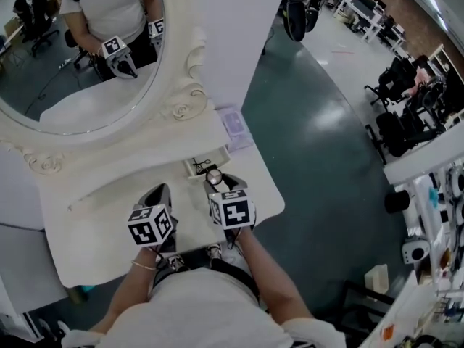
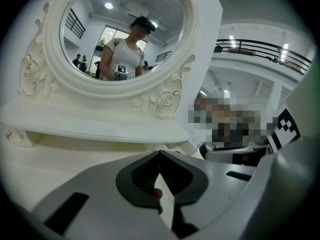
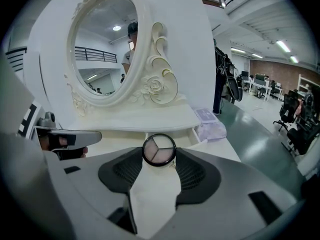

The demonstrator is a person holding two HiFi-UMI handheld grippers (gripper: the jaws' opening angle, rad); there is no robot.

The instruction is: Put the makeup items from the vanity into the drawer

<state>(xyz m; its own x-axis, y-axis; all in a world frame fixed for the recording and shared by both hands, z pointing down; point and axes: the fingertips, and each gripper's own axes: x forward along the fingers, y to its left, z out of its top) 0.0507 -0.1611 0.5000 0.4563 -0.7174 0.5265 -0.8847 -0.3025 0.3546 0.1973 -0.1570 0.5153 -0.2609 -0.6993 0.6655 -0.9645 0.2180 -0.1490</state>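
Two grippers over the cream vanity (image 1: 101, 241), and the right gripper (image 3: 159, 155) has the prize: its jaws pinch a round three-pan compact (image 3: 159, 148) right at the tips, pans facing up toward the camera. Just beyond those tips the small drawer (image 3: 175, 137) stands open under the shelf. Off to the right of the jaws, a lilac packet (image 3: 210, 124) lies at the shelf's end. The left gripper (image 2: 160, 156) sits just left of the right one, its jaws pressed together at the tips with no item between them. Up beyond both sets of jaws rises the ornate oval mirror (image 1: 72, 56), showing the person and both marker cubes.
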